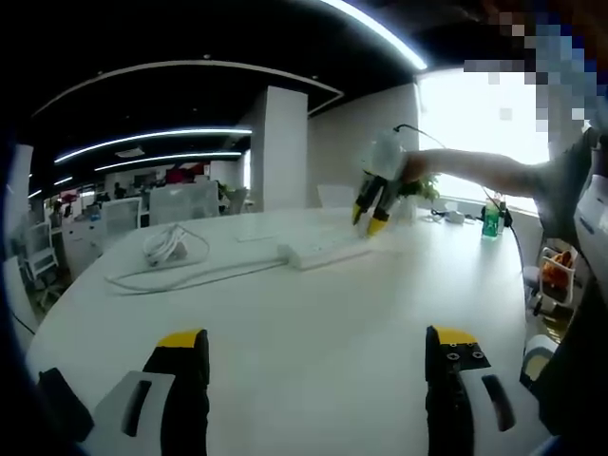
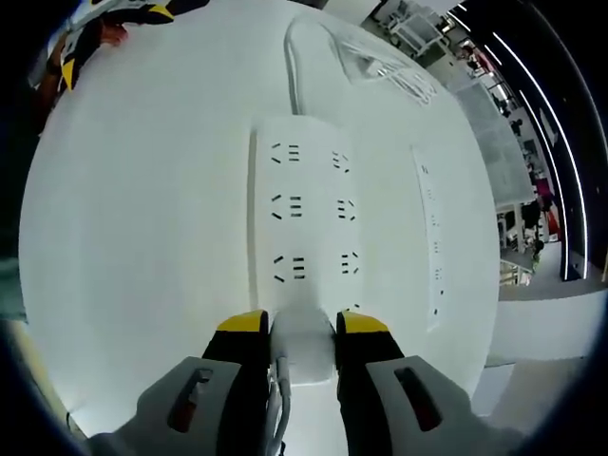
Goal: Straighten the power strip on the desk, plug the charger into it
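Right gripper (image 2: 302, 328) pinching end of power strip (image 2: 304, 218); left gripper (image 1: 318, 356) idle, jaws spread.

Right jaws closed on the strip's near end, strip flat on desk (image 2: 133, 237), sockets up, cord (image 2: 294, 57) trailing off the far end toward the charger (image 1: 163, 244) with its coiled cable, well apart from the strip. Left gripper hovers low over bare desk, holding nothing. Risks: grip sits on just the strip's end, so a turn could slip it out or swing it crooked; stiff cord may drag it back or tug the charger cable. Containers: only a green bottle (image 1: 490, 218) near desk's far edge, contents unclear.
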{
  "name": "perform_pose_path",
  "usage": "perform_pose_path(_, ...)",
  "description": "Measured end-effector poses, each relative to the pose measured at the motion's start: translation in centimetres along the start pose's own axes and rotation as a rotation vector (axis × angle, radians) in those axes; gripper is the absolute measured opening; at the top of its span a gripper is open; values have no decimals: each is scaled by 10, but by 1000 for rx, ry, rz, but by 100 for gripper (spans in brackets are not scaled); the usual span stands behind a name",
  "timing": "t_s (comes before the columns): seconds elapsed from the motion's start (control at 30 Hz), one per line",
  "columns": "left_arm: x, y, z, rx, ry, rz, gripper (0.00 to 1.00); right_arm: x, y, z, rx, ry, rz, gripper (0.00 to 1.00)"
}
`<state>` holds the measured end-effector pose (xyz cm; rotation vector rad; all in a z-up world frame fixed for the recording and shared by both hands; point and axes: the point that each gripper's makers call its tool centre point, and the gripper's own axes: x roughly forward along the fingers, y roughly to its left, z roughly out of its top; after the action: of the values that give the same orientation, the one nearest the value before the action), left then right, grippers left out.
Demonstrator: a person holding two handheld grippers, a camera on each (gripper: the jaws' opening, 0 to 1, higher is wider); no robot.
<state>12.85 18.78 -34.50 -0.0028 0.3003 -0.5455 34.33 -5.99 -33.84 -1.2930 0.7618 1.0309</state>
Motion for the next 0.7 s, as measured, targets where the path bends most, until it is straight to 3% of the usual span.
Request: perform_pose_path(0.7, 4, -3, 0, 9, 12, -7, 97, 5, -2, 2, 49, -59, 89, 24)
